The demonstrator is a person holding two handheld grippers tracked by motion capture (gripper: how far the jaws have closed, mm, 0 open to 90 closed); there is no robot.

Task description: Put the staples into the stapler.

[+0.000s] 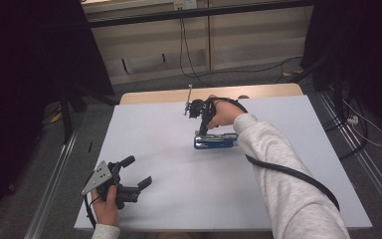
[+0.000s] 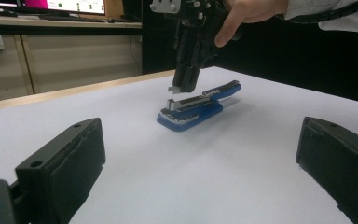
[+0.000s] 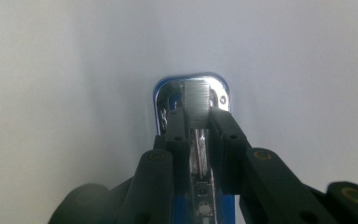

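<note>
One blue stapler (image 1: 216, 141) lay on the table (image 1: 179, 199); right gripper (image 3: 197, 122) pinched a staple strip (image 3: 197, 100) above it, left gripper (image 1: 134, 172) gaped empty.

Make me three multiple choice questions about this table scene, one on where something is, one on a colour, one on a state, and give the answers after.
1. Where is the stapler?
A. near the middle of the table
B. on the floor
C. in the left tool

2. What colour is the stapler's base?
A. red
B. blue
C. green

3. How do the left tool's jaws stand?
A. shut on the stapler
C. wide open, holding nothing
B. shut on a cable

Answers:
1 A, the high view shows it on the white table, toward the far side, under the right tool.
2 B, the left gripper view shows a blue base.
3 C, the left gripper view shows both jaws far apart over bare table.
</note>
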